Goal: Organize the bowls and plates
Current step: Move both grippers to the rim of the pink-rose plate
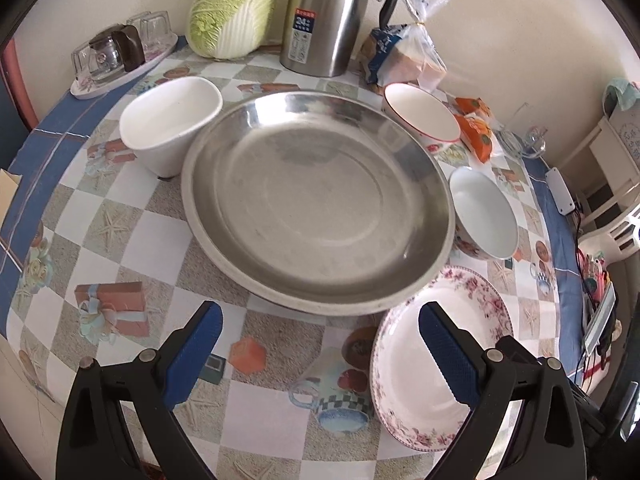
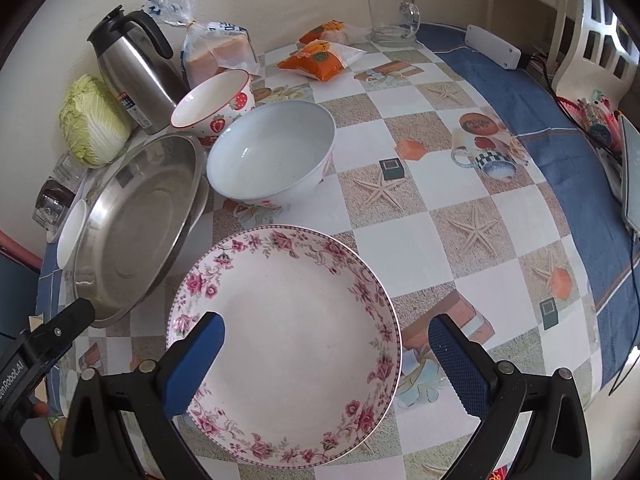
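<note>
Now, through the left wrist camera, your left tool [image 1: 320,326] hangs released over the worktop [image 1: 100,216], facing the steel pan [image 1: 316,204] at centre. Through the right wrist camera, your right tool [image 2: 326,334] gapes wide above the floral plate [image 2: 288,344], just beside that pan [image 2: 132,220] and near the white bowl [image 2: 272,152].

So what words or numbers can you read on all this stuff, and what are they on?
"24": on the sticker of the steel kettle. The smaller print under it is too blurred to read.
"enRobot.AI": on the left gripper, seen from the right wrist; the start of the word is cut off.
The bread bag has blue and white print, too blurred to read.
The orange snack packets have a round label, too small to read.
</note>
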Motion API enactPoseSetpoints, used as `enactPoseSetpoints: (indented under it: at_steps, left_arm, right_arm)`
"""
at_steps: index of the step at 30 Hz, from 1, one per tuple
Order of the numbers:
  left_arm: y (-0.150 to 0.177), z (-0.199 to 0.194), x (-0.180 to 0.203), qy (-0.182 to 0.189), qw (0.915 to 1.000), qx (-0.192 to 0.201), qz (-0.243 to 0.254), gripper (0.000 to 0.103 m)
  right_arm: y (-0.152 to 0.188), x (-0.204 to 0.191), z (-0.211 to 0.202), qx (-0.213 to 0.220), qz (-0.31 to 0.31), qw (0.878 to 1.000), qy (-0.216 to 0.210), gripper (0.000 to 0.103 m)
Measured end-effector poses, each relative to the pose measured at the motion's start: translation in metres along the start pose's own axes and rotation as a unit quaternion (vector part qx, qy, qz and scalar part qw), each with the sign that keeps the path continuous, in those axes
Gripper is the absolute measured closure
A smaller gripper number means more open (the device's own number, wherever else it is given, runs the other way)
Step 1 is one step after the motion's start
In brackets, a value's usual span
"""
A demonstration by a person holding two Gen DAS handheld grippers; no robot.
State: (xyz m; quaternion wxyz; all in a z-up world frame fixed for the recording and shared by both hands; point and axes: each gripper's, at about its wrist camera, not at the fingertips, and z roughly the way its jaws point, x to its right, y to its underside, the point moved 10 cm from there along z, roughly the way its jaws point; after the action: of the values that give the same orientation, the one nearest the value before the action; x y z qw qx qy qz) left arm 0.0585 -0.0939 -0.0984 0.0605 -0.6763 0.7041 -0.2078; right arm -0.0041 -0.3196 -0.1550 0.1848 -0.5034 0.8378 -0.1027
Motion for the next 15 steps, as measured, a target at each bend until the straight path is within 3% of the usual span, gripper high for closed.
enactPoseSetpoints:
  at_steps: [8,15]
  left_arm:
    - [0.011,0.016,0.002,-0.024,0.9990,-0.031,0.023,0.004]
    - [0.018,0.022,0.013,-0.013,0.9981,-0.053,0.029,0.004]
  right_arm:
    - [0.007,0.018,0.014,-0.028,0.027,0.999,0.005,0.000]
    - [0.014,0.024,0.025,-0.049,0.037,0.998,0.003,0.000]
